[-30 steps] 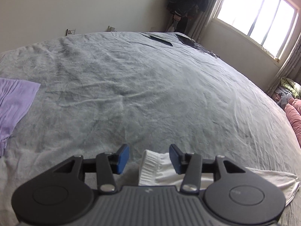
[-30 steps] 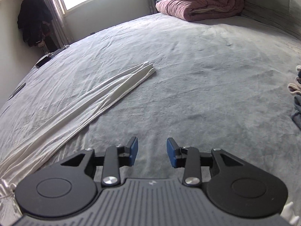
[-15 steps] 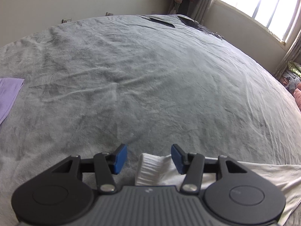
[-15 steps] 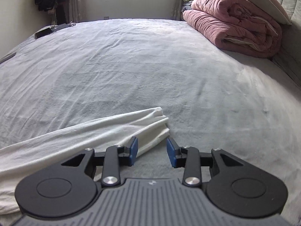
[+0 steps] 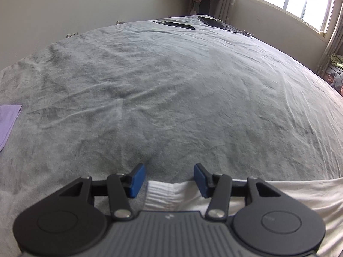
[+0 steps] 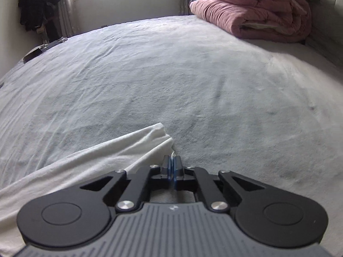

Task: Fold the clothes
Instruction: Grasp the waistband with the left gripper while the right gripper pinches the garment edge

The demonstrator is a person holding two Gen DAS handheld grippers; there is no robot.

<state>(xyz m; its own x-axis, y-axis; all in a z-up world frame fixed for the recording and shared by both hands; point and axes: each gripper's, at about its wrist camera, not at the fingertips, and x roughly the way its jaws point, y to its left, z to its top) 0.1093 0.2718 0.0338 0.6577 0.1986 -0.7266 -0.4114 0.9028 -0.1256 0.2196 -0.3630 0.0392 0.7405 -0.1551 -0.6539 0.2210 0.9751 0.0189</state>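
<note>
A long white garment lies stretched across the grey bed. In the left wrist view its ribbed end sits between the blue pads of my left gripper, which is open, and neither pad presses on the cloth. The right wrist view has the garment's other end running in from the lower left. My right gripper is shut, its pads pinched together on the corner of that end, where a sliver of white shows at the tips.
A folded pink quilt lies at the head of the bed. A purple garment lies at the left edge. Flat dark devices rest on the far end of the bed. Dark clothes hang by the window.
My right gripper swung across the bed to the garment's end and shut on its corner. The left gripper shifted a little and stayed open, and the purple garment slid toward the left edge.
</note>
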